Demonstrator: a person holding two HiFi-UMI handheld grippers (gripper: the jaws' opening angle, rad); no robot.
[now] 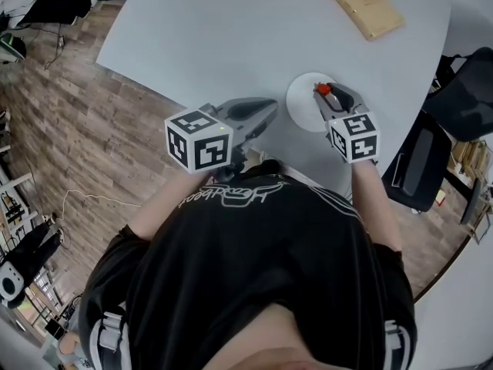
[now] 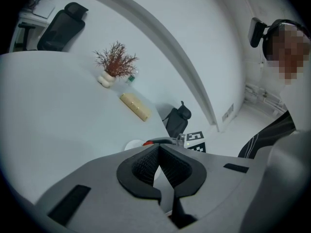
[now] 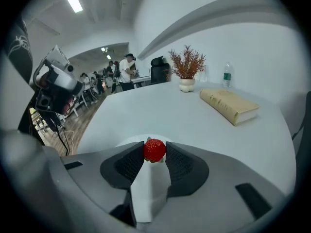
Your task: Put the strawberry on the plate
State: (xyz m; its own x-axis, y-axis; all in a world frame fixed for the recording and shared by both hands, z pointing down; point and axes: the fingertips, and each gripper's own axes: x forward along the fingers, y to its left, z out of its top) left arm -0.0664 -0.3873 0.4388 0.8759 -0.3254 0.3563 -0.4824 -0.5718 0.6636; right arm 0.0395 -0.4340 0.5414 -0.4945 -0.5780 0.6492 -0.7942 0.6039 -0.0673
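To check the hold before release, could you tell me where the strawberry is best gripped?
Grip the strawberry across its rounded middle, a pad on each side, from above at a slant, as the right gripper holds it over the plate; its widest part sits between the jaw tips.

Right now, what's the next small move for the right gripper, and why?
Probably lower the right gripper slightly and open it. Its jaws are clamped on the small red strawberry, which is already over the round white plate, so releasing there should land it on the plate.
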